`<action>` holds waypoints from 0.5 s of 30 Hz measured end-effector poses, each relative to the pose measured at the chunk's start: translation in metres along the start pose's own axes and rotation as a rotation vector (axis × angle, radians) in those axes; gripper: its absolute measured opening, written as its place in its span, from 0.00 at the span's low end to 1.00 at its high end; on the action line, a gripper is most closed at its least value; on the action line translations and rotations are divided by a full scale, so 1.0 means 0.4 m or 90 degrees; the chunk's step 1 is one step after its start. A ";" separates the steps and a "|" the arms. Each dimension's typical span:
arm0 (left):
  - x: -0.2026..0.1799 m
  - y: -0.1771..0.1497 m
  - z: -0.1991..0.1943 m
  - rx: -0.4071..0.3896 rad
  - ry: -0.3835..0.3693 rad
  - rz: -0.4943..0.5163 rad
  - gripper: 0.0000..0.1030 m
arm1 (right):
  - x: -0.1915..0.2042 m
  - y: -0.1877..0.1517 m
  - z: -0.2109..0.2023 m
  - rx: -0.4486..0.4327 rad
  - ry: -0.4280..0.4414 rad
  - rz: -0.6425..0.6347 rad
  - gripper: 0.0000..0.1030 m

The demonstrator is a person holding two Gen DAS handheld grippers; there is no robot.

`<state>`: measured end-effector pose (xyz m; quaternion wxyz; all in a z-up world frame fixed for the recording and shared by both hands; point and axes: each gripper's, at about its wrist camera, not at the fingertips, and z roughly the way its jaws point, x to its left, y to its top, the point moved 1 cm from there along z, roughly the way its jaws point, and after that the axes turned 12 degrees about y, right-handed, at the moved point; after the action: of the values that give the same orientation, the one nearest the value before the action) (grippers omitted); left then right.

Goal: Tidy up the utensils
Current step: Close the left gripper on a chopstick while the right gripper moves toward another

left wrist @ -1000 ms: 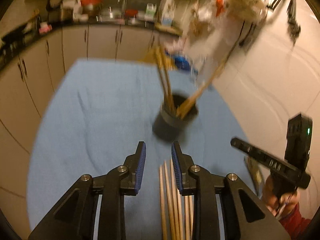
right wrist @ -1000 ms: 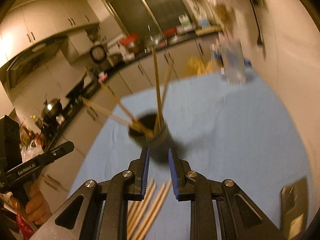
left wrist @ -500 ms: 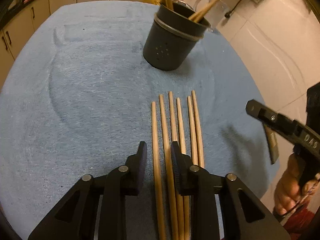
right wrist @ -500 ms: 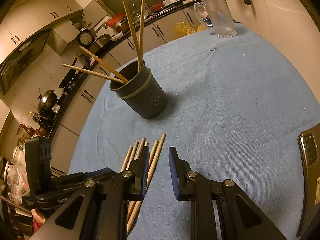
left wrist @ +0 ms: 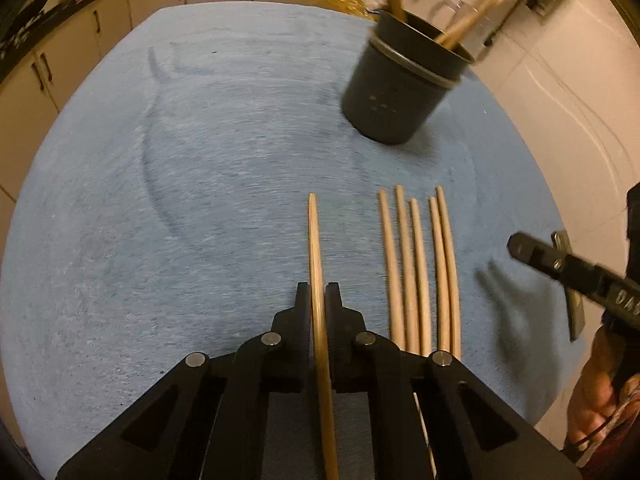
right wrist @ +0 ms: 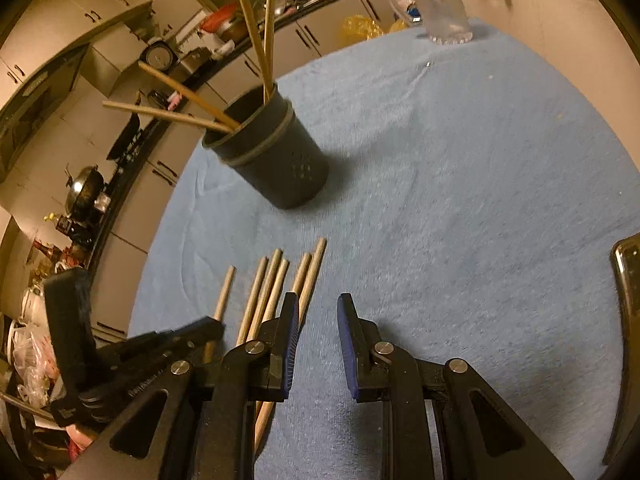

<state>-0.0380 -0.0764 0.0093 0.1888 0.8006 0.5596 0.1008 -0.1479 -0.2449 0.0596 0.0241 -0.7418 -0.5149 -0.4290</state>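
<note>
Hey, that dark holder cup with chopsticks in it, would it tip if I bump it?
Possibly. The dark round holder cup stands tall on soft blue cloth, and its wooden chopsticks lean far out sideways, probably shifting weight off-centre.

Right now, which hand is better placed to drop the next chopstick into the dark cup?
Left. The left gripper already clamps one chopstick, with the holder ahead. The right gripper is open and empty.

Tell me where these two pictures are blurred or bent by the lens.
Left wrist view: the cup and loose chopsticks are motion-smeared, while the held chopstick stays sharp; cabinets curve along the rim. Right wrist view: mostly crisp, the left gripper slightly soft, the counter bowed by the fisheye.
</note>
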 end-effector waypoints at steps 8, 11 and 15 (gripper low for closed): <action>0.038 -0.026 -0.019 -0.017 -0.026 -0.013 0.08 | 0.014 -0.006 0.065 0.042 -0.020 0.011 0.21; 0.052 -0.040 -0.025 -0.020 -0.035 -0.016 0.08 | 0.019 -0.002 0.085 0.051 -0.035 0.011 0.21; 0.083 -0.055 -0.018 -0.023 -0.044 -0.018 0.08 | 0.028 0.003 0.112 0.059 -0.053 0.006 0.21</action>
<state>-0.0476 -0.0373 0.0050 0.2241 0.7920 0.5621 0.0806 -0.1186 -0.2157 0.0392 0.0391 -0.7596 -0.5315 -0.3729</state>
